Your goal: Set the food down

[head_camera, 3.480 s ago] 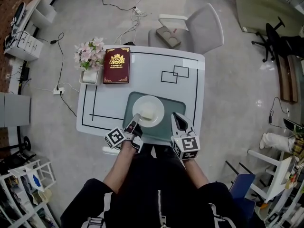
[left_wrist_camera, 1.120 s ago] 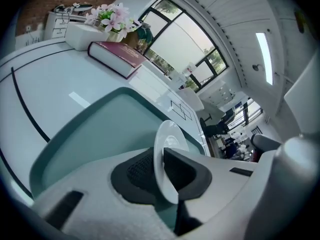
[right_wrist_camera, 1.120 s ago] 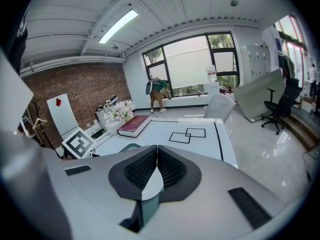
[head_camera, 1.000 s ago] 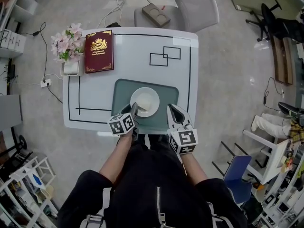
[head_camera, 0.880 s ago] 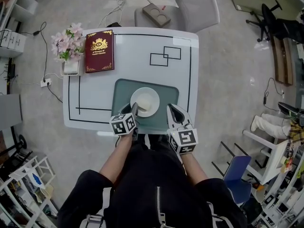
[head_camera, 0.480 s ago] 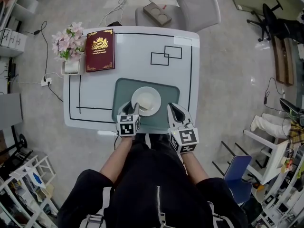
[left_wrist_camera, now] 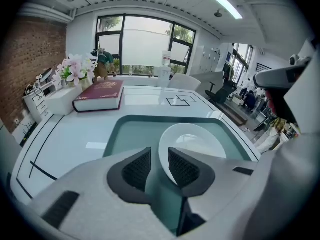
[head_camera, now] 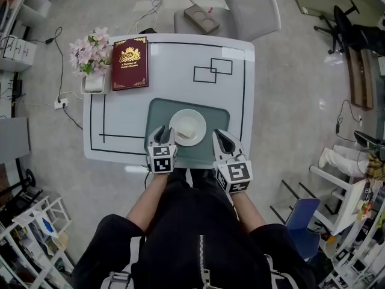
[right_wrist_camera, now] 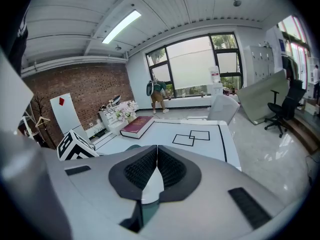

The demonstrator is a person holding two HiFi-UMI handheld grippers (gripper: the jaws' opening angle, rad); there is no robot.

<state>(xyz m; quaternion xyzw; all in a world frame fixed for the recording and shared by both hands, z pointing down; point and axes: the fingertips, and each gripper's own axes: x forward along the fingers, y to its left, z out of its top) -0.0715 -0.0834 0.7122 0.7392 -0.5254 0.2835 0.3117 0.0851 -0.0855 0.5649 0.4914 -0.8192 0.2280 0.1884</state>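
A white plate (head_camera: 187, 127) holding a pale piece of food (head_camera: 186, 131) rests on a grey-green placemat (head_camera: 160, 112) near the front edge of the white table (head_camera: 231, 110). My left gripper (head_camera: 163, 136) sits at the plate's left front rim with its jaws a little apart and nothing clamped. In the left gripper view the plate (left_wrist_camera: 202, 138) lies just past the left gripper (left_wrist_camera: 160, 157), its rim showing in the gap. My right gripper (head_camera: 221, 138) rests on the mat to the plate's right. Seen in its own view, the right gripper (right_wrist_camera: 157, 158) is shut and empty.
A dark red book (head_camera: 129, 63) lies at the table's far left corner beside a white box of pink flowers (head_camera: 90, 52). Two black outlined rectangles (head_camera: 212, 70) are marked at the far right. A grey chair (head_camera: 240, 11) stands behind the table.
My left gripper has swung from an angled hold on the plate's rim to pointing straight ahead and its jaws have parted. The plate stays on the mat. The right gripper has not moved.
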